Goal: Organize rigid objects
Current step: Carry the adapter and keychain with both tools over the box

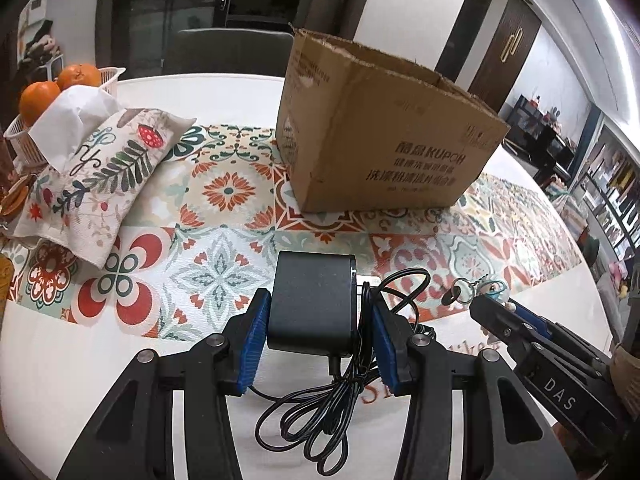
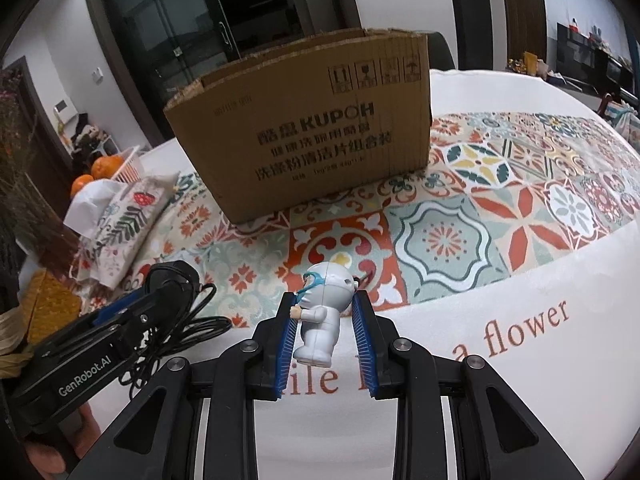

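White cloth covers the table (image 1: 60, 360), with a patterned tile runner (image 1: 228, 216) crossing it from 9 to 3 o'clock; bare cloth lies along the near edge, printed with brown lettering, and the far edge shows at 12 o'clock behind the box (image 1: 380, 132); one cardboard box stands on the runner, top open, its printed long side facing the right wrist camera and one corner turned toward the left one; open runner lies between the box and both tongs.

One black adapter (image 1: 314, 304) sits between the blue pads of the left gripper (image 1: 316, 320), long axis running from 6 to 12 o'clock, cable end toward the camera; its cord (image 1: 336, 412) spills in loose loops at 6 o'clock and past the right pad; the left pad (image 1: 256, 344) looks to touch the adapter, the right pad stands just beside it with cord between, so I cannot tell whether the grip is firm.

One white figurine (image 2: 322, 312) stands upright between the pads of the right gripper (image 2: 326, 320), head toward 12 o'clock, facing 9 o'clock; the left pad (image 2: 286, 340) meets its hand, the right pad stands apart, so these tongs are open around it; a key ring (image 1: 460, 292) hangs off its head in the left view.

At 9 o'clock one cloth tissue pouch (image 1: 92, 176) lies beside one white basket (image 1: 108, 80) holding two oranges (image 1: 40, 96).
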A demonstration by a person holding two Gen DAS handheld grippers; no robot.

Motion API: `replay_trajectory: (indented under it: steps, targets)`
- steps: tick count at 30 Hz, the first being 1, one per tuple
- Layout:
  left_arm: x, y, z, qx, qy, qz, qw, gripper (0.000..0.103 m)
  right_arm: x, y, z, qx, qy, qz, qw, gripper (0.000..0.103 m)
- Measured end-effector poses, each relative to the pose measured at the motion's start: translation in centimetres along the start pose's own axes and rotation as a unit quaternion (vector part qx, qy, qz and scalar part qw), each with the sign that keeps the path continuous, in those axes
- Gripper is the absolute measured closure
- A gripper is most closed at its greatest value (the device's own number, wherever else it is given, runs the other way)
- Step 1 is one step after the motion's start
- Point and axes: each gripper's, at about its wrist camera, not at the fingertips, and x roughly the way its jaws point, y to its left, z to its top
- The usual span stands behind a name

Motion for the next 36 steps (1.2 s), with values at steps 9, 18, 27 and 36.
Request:
replay_trajectory:
  steps: [9, 18, 27, 36]
  targets:
    - [-1.9, -1.5, 1.4, -0.004, -0.031, 0.005, 0.9995, 0.056, -1.7, -0.5, 1.6, -0.006, -0.035, 0.022, 0.999, 0.074]
    - [-3.5, -3.4, 3.0, 0.001, -0.065, 0.011, 0.9978, 0.056, -3.2, -0.9, 3.5, -0.016, -0.062, 0.053, 0.997, 0.074]
    - [-4.7, -4.7, 4.9, 0.002, -0.094, 0.006, 0.9955, 0.056, -5.1, -1.4, 6.0, -0.023, -0.104, 0.067, 0.992, 0.074]
    - [-5.5, -5.7, 7.5, 0.008, -0.120, 0.006, 0.9927, 0.056, -6.2, -1.5, 8.8, -0.028, -0.136, 0.076, 0.987, 0.074]
